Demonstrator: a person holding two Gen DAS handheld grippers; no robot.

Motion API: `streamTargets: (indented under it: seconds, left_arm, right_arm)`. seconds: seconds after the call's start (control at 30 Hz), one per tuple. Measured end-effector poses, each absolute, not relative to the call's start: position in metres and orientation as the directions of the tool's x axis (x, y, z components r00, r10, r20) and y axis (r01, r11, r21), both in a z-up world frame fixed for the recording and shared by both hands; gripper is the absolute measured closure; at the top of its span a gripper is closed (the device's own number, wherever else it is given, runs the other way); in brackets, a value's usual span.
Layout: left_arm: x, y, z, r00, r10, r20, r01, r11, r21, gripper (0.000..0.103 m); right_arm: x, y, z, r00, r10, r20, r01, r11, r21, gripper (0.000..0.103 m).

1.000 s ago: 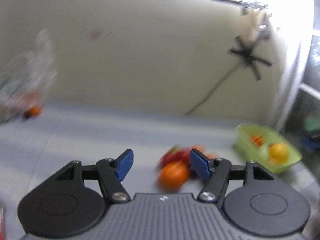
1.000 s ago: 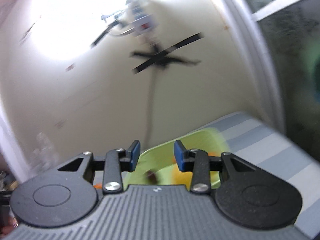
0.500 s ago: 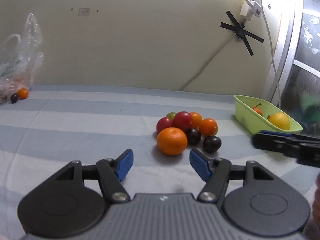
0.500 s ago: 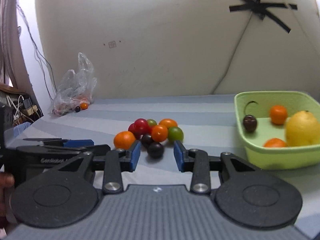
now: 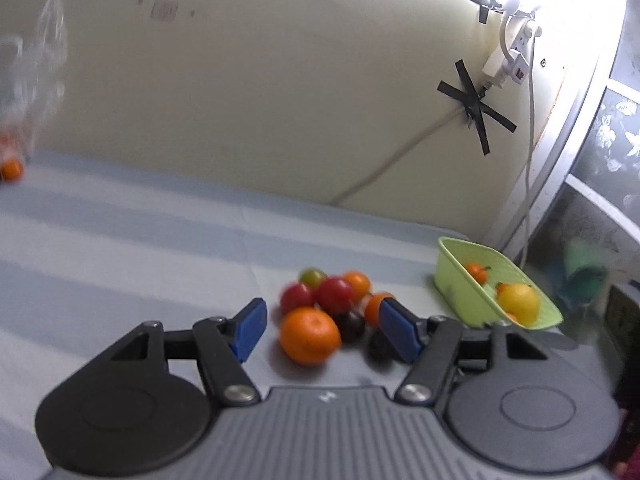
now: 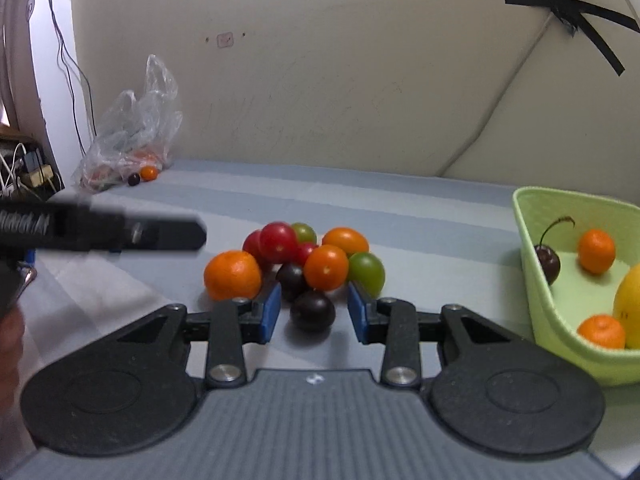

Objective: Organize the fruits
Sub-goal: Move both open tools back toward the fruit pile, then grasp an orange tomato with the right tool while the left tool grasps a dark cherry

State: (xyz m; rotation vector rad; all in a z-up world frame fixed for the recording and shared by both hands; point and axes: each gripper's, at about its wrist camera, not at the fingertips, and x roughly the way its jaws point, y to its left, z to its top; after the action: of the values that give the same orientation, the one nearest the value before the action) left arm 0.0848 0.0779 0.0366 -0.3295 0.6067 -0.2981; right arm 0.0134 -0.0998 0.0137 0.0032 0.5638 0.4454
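Now sitting closer to the fruit pile than half a second ago, with right gripper [image 6: 313, 312] framing a dark plum [image 6: 312, 311] between its blue pads [image 6: 271, 308], fingers spread apart and not touching it, grasping nothing. Showing left gripper [image 5: 320, 330] tilted and turned more toward the wall than before, fingers also released and wide, holding nothing, with the big mandarin [image 5: 310, 336] lying on the cloth between and beyond its pads. Appearing too in the right wrist view as a blurred black bar at the left [image 6: 100, 230].

Lying together on the striped grey cloth [image 6: 420, 216]: mandarin, red tomatoes [image 6: 279, 241], orange tomatoes [image 6: 326, 267], green tomatoes [image 6: 366, 272] and a second dark plum [image 6: 291, 280], all touching in one cluster. Standing well to the right of the pile, the green basket [image 6: 538, 300], containing a cherry with stem [image 6: 549, 264], two small mandarins [image 6: 596, 250] and a lemon [image 6: 630, 304]. Resting far at the back left by the wall, a clear plastic bag [image 6: 132, 136] with two small fruits just beside it.
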Motion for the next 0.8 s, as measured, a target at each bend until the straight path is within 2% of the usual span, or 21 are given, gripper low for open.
streamTargets:
  seconds: [0.1,0.27,0.4,0.47,0.57,0.63,0.67,0.8]
  left_arm:
    - [0.074,0.067,0.034,0.796,-0.331,-0.507,0.169,0.925,-0.34,0.042]
    - [0.062,0.004,0.034,0.811,-0.263,-0.523,0.291,0.956,-0.03,0.042]
    - [0.073,-0.035,0.021,0.817,-0.217,-0.534,0.335,0.933,0.133,0.044]
    - [0.084,-0.045,0.012,0.806,-0.193,-0.56,0.33,0.932,0.152,0.056]
    - [0.096,-0.046,0.008,0.781,-0.191,-0.594,0.324,0.938,0.125,0.066]
    - [0.099,-0.045,0.008,0.778,-0.182,-0.601,0.315,0.941,0.123,0.07]
    - [0.099,-0.044,0.008,0.78,-0.179,-0.6,0.312,0.942,0.125,0.075]
    - [0.089,-0.036,0.01,0.775,-0.211,-0.595,0.324,0.942,0.089,0.076]
  right_arm:
    - [0.028,-0.114,0.024,0.764,0.426,-0.485,-0.375,0.904,0.203,0.064]
    - [0.049,-0.14,0.033,0.742,0.458,-0.49,-0.34,0.887,0.313,0.064]
    - [0.05,-0.128,0.033,0.704,0.478,-0.525,-0.393,0.878,0.273,0.064]
    - [0.05,-0.118,0.029,0.688,0.471,-0.553,-0.425,0.878,0.219,0.064]
    - [0.055,-0.103,0.02,0.662,0.449,-0.6,-0.448,0.879,0.163,0.066]
    - [0.055,-0.099,0.02,0.675,0.437,-0.595,-0.455,0.881,0.131,0.076]
    - [0.054,-0.1,0.022,0.673,0.44,-0.595,-0.449,0.882,0.145,0.076]
    - [0.039,-0.118,0.029,0.738,0.418,-0.53,-0.388,0.905,0.174,0.076]
